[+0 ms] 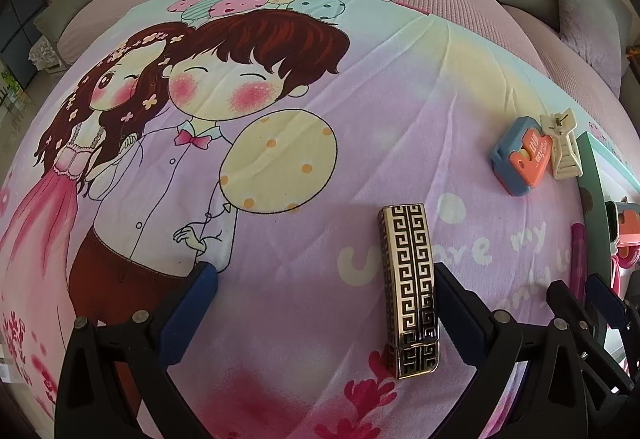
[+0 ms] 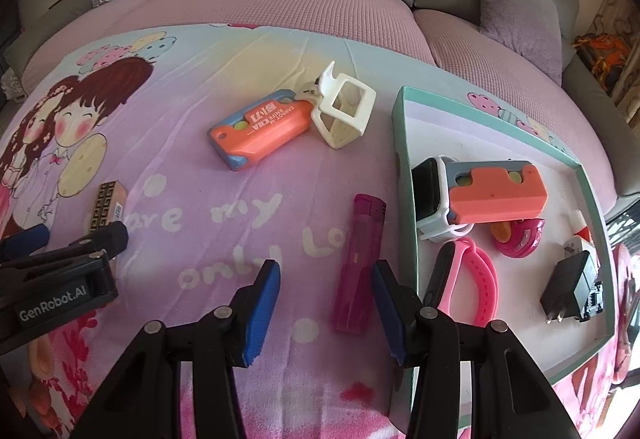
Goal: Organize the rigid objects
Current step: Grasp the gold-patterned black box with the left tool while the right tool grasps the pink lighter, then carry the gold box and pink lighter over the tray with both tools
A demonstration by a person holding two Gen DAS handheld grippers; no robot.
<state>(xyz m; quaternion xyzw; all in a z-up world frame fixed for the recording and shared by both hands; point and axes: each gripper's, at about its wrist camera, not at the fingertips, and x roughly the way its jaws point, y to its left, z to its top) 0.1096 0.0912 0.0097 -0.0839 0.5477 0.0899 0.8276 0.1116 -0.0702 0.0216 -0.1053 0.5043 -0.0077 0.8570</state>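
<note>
Low in the right wrist view, our right tool (image 2: 325,313) stands half open astride the magenta lighter (image 2: 358,267), seemingly untouched; next we close and carry it into the tray (image 2: 404,175) at right. Our left tool (image 1: 326,303) gapes wide beside the gold patterned lighter (image 1: 410,289).

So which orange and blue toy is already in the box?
The orange-and-blue block resting against the watch inside the green box; its twin lies outside beside the white clip.

Both wrist views look steeply down, close over the cartoon blanket (image 1: 280,119) (sharing its patterned lighter (image 1: 410,291)).
</note>
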